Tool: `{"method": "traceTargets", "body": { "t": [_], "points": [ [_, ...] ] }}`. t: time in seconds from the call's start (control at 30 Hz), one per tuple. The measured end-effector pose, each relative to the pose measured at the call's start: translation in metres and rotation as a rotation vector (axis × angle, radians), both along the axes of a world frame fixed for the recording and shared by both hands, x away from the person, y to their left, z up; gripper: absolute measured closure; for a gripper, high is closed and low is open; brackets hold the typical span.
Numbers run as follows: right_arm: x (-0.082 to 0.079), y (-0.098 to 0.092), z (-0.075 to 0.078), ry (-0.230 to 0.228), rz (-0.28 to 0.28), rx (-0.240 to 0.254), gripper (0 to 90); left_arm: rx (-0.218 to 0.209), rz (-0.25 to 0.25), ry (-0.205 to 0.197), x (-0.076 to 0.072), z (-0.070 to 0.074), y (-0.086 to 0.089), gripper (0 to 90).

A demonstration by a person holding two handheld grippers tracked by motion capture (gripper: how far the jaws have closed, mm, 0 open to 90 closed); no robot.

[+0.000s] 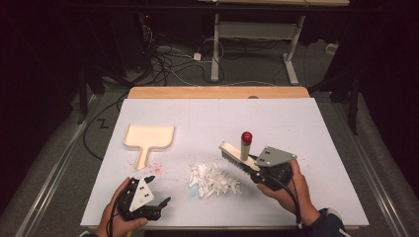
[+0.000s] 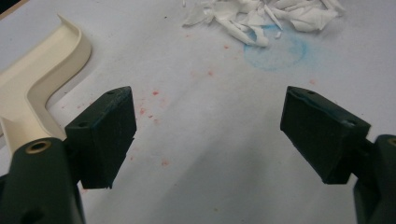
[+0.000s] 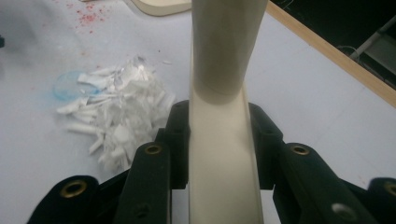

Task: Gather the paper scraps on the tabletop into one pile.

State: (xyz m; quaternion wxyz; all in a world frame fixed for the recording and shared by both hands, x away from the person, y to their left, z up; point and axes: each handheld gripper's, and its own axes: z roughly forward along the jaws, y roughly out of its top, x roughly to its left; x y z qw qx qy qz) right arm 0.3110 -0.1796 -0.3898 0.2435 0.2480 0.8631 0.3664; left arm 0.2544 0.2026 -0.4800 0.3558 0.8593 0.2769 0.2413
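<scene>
Red brush (image 1: 240, 153) knob in high view, unseen past jaws.

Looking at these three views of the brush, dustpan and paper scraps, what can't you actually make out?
- Brush bristle tips: high view, too small to tell whether they touch the table.
- Dustpan: left gripper view, cut off by the left edge.
- Paper scraps: right gripper view, blurred, pieces uncountable.

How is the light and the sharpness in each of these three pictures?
High view: the white table is brightly lit, the room around it dark. Left gripper view: the open left gripper casts a soft shadow, and the far paper scraps look slightly soft. Right gripper view: the brush held in the right gripper is close and blurred.
</scene>
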Motion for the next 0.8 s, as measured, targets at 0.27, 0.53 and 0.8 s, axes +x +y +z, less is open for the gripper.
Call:
{"method": "traceTargets", "body": {
  "t": [0.27,0.53,0.8],
  "points": [
    [-0.021,-0.056,0.001,0.070,0.068,-0.048,68.1,0.013,-0.005,0.008,0.001,-0.001,-0.002,17.4],
    [-0.042,-0.067,-0.014,0.177,0.138,-0.088,68.1,0.012,-0.011,0.015,0.002,-0.001,-0.005,17.4],
    [-0.038,-0.026,-0.023,0.166,0.196,-0.068,68.2,0.004,-0.019,0.011,0.003,-0.002,-0.004,17.4]
  ]
}}
